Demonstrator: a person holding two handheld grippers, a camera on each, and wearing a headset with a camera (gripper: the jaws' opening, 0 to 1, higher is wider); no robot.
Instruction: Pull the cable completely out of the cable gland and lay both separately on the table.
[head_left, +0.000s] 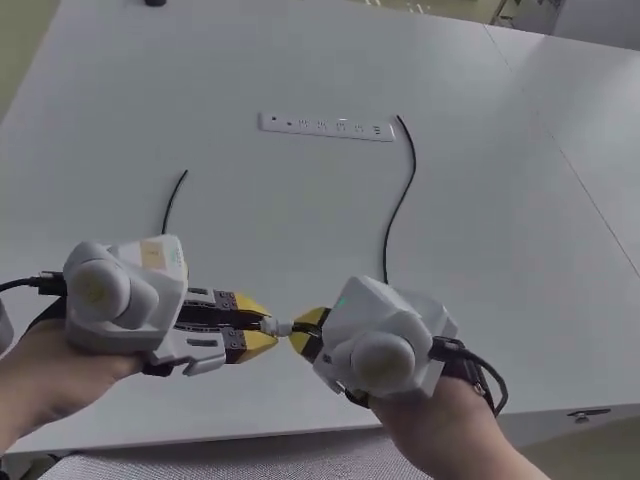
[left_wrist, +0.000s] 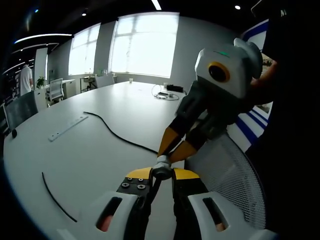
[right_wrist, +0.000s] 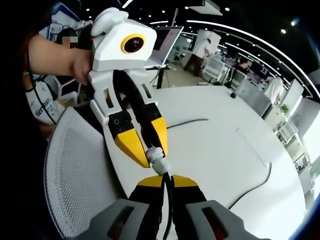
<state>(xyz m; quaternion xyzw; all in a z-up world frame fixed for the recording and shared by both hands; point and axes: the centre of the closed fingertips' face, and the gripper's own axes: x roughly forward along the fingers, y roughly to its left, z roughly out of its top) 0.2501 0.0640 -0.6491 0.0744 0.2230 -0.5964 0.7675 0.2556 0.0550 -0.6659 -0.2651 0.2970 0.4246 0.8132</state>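
A small white cable gland (head_left: 283, 327) (left_wrist: 161, 169) (right_wrist: 158, 160) hangs between the two grippers, above the near edge of the white table (head_left: 300, 240). My left gripper (head_left: 266, 329) (left_wrist: 161, 176) comes in from the left, its yellow-tipped jaws shut on the gland. Facing it tip to tip, my right gripper (head_left: 304, 333) (right_wrist: 166, 182) is shut on a thin black cable (right_wrist: 168, 201). That cable runs back between its jaws from the gland. In the right gripper view the left gripper (right_wrist: 153, 150) pinches the gland from above.
A white power strip (head_left: 325, 127) lies at the middle of the table, and its black cord (head_left: 400, 205) runs toward the near edge. A short loose black wire (head_left: 174, 200) lies to the left. A white mesh chair (right_wrist: 75, 165) stands below the grippers.
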